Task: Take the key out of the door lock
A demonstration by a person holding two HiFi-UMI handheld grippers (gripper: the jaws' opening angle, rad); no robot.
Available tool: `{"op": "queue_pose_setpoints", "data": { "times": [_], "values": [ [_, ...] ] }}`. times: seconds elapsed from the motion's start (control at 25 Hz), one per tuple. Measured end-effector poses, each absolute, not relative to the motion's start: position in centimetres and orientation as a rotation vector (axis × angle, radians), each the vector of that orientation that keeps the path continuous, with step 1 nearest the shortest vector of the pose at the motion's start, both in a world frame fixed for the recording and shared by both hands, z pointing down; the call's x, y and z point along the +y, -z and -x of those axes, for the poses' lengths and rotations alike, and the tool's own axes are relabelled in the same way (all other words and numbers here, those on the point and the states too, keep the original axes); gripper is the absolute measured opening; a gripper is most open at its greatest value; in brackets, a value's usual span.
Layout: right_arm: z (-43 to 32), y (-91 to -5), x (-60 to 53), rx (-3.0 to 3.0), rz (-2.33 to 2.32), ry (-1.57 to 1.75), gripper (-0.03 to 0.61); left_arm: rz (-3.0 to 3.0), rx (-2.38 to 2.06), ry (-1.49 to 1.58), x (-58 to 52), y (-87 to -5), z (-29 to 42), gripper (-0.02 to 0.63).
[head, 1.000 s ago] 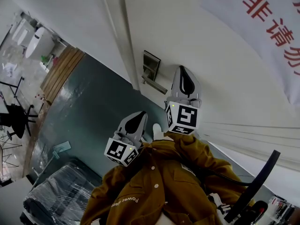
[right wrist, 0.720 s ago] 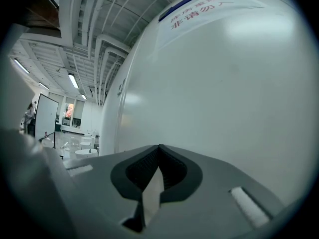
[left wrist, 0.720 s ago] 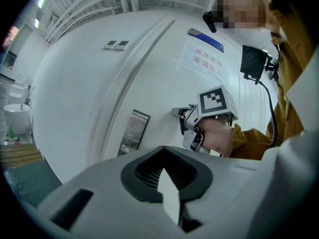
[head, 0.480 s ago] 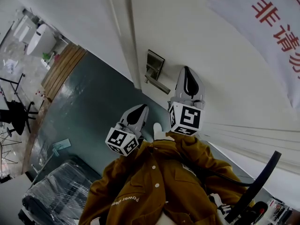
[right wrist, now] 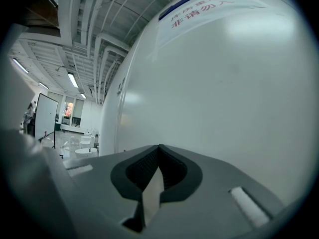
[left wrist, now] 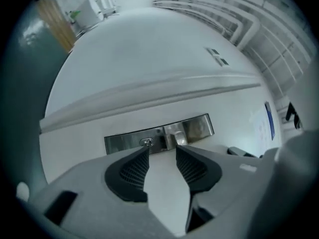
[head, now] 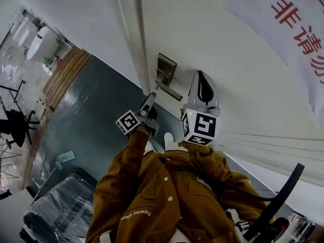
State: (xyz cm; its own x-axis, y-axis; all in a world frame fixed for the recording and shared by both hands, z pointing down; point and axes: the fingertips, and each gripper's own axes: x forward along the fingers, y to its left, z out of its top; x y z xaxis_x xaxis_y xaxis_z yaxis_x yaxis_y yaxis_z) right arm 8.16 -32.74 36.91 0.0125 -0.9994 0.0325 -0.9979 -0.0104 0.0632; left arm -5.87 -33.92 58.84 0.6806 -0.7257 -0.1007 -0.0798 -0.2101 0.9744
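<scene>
A brushed-metal lock plate (head: 164,69) with a lever handle (head: 170,90) sits on the white door (head: 223,59). In the left gripper view the plate (left wrist: 124,139) lies straight ahead. A small silver key head (left wrist: 146,142) shows in its lock, just off the left fingertip. My left gripper (left wrist: 162,148) is opening, with only bare door between its fingers and nothing held. In the head view the left gripper (head: 150,99) points up at the handle from just below. My right gripper (head: 202,78) is shut beside the handle, and its view (right wrist: 159,146) faces plain door.
The door frame (head: 132,39) runs up left of the lock. A white banner with red characters (head: 293,19) hangs on the door at the upper right. Below lie the grey-green floor (head: 96,115), a plastic-wrapped bundle (head: 61,211) and a black cable (head: 278,196).
My left gripper has risen from beside the person's chest toward the lock plate, turned, and its jaws have parted. The right gripper has stayed in place.
</scene>
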Motion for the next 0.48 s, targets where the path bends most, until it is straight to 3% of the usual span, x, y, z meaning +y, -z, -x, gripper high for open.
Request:
{"op": "queue_pose_setpoints", "data": {
  "times": [0.36, 0.48],
  "values": [
    [-8.4, -37.0, -32.8, -2.160, -2.187, 0.022, 0.005, -1.627, -0.626, 0.626, -37.7, -62.2, 3.8, 0.132],
    [-8.2, -36.9, -32.7, -2.162, -2.183, 0.022, 0.005, -1.622, -0.632, 0.621, -37.9, -62.2, 3.8, 0.073]
  ]
}}
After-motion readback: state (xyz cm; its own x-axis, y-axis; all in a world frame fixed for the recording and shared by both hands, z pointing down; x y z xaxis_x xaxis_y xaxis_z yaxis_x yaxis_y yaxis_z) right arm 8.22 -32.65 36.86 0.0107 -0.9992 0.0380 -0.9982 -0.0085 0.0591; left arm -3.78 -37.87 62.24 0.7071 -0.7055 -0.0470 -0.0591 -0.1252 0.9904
